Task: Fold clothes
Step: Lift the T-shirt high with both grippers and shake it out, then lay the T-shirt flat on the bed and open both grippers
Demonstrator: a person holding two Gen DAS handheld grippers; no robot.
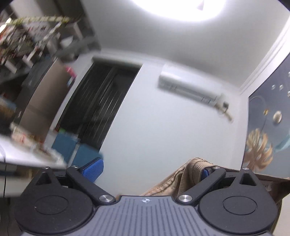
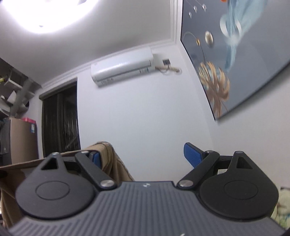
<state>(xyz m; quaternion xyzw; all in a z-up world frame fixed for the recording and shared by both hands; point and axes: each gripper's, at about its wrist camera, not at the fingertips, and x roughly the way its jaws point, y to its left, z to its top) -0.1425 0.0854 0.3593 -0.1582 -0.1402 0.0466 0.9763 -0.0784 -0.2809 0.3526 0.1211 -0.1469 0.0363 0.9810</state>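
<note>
Both grippers tilt up twd ceiling. Left gripper [image 1: 150, 169] and right gripper [image 2: 146, 156] have fingers spread wide. Tan garment [image 1: 190, 174] drapes over each one's inner finger (nothing clamped).

Ceiling lamp [image 1: 179, 7] glares white; left view motion-blurred.

Left wrist: tilted upward toward ceiling, blurred | Right wrist: likewise upward, sharper | Shared: air conditioner [image 1: 192, 89] [image 2: 123, 66], dark doorway [image 1: 101, 101] [image 2: 60, 118], wall mural [image 1: 270, 127] [image 2: 235, 54]
</note>
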